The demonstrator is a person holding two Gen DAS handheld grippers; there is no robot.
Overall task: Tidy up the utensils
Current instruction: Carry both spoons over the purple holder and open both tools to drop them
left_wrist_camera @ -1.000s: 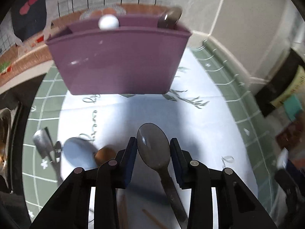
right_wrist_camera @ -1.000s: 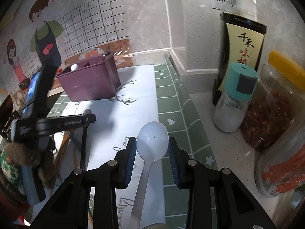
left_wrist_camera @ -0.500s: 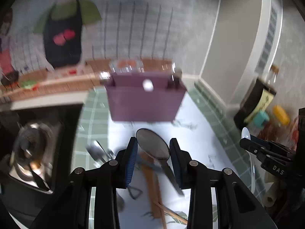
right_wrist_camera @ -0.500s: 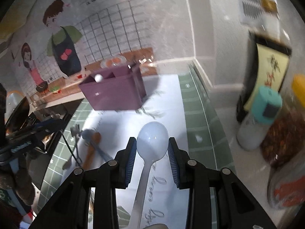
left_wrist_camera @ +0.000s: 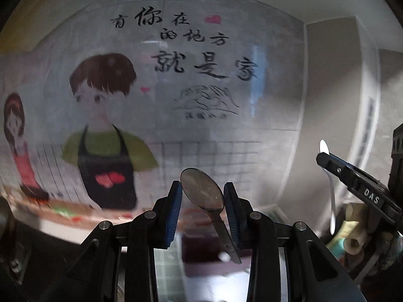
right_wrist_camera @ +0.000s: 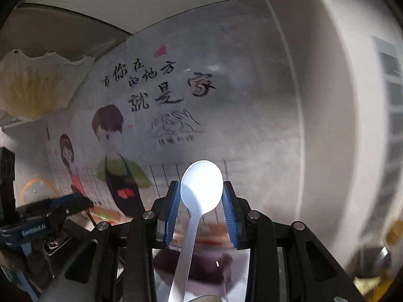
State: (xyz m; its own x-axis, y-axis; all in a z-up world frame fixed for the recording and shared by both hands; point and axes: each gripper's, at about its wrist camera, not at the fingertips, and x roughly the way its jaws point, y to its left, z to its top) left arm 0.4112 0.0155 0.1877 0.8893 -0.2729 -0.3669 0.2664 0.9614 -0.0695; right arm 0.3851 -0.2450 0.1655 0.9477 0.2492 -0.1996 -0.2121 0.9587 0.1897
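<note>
Left wrist view has the left gripper (left_wrist_camera: pixel 202 202) clamped on a dark metal spoon (left_wrist_camera: pixel 202 192), and the right gripper (right_wrist_camera: pixel 201 205) likewise pinches a white plastic spoon (right_wrist_camera: pixel 201 191) by its bowl. Both have swung up from the green mat, now out of frame, so each spoon seems lifted clear for carrying to the purple caddy (right_wrist_camera: pixel 195 265) blurred below. Ahead rises the cartoon wall mural (left_wrist_camera: pixel 176 88).
</note>
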